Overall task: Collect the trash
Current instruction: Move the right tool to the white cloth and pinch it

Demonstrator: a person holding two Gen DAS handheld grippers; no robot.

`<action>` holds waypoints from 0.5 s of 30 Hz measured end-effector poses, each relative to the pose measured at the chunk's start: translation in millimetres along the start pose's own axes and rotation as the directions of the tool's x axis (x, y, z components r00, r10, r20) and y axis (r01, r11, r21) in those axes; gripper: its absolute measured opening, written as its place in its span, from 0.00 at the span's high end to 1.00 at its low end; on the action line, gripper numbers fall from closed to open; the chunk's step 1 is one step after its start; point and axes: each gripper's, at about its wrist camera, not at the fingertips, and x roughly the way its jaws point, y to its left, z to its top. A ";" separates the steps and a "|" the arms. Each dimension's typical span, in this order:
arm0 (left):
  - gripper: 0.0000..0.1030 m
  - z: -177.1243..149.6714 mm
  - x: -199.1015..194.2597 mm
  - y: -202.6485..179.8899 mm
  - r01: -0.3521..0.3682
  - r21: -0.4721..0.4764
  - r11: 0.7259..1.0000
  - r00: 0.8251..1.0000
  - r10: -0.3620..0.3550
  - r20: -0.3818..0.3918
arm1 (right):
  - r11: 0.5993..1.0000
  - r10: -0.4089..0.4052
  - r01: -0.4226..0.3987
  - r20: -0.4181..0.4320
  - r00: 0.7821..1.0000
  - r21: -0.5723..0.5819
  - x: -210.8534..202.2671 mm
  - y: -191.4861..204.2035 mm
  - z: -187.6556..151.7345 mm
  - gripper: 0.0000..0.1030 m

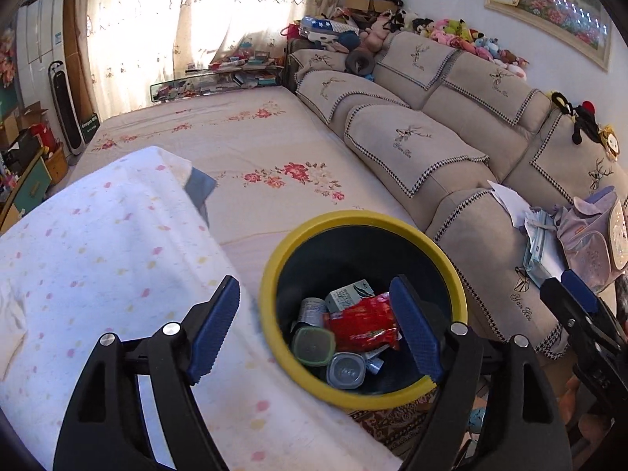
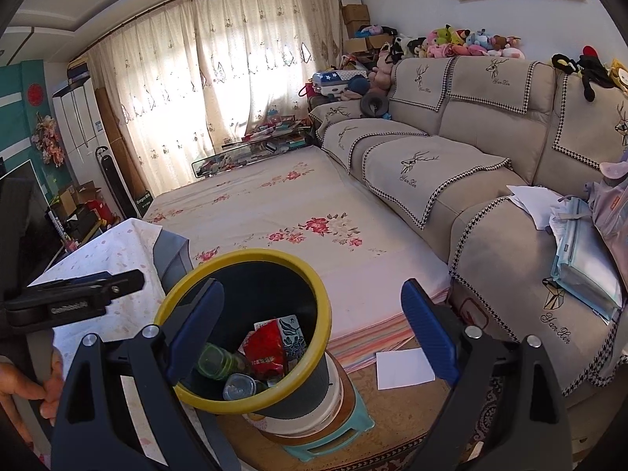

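The left gripper (image 1: 316,327), black-armed with blue ribbed pads, is seen with its jaws spread wide and nothing clamped between them; it is held above the round dark bin with a yellow rim (image 1: 274,271), one pad over the pale dotted cloth (image 1: 98,243) and the other over the bin's mouth. The right gripper (image 2: 312,329) is likewise held wide apart and empty, its left pad overlapping the bin's rim (image 2: 314,286) in its own view and its right pad over the floor beside the sofa. Inside the bin the collected trash is found: a crumpled red foil wrapper (image 1: 363,320), a small printed carton (image 1: 347,294), a green-lidded plastic cup (image 1: 313,345) and a grey-lidded plastic cup (image 1: 346,371), packed close together at the bottom. The bin is seen standing on a stack of a white tub and a light green plastic stool (image 2: 333,437). It is bounded on one side by the edge of the floral-sheeted bed (image 2: 274,212) and on the other by the front of the beige cushioned sofa (image 2: 490,235). A white sheet of paper (image 2: 404,369) lies on the patterned floor in the gap between bin and sofa, apart from both. A hand (image 2: 23,388) is visible at the left edge of the right wrist view.
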 end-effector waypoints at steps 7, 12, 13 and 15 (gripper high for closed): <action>0.14 -39.5 -102.0 107.7 -0.170 -0.136 0.976 0.978 0.184 0.100 | 0.993 0.101 -0.103 -0.040 0.994 -0.060 1.1 48.0 -2.4 0.16; 0.14 -81.7 -157.3 205.0 -0.320 -0.276 0.906 0.929 0.357 0.094 | 0.972 0.175 -0.182 -0.066 0.982 -0.146 -3.8 104.5 -4.0 0.16; 0.14 -90.8 -168.1 223.9 -0.347 -0.305 0.887 0.917 0.389 0.091 | 0.966 0.190 -0.199 -0.072 0.979 -0.165 -5.2 117.7 -4.0 0.15; 0.14 -112.0 -188.0 260.2 -0.395 -0.347 0.851 0.890 0.448 0.084 | 0.950 0.218 -0.231 -0.084 0.972 -0.210 -8.0 146.1 -6.0 0.15</action>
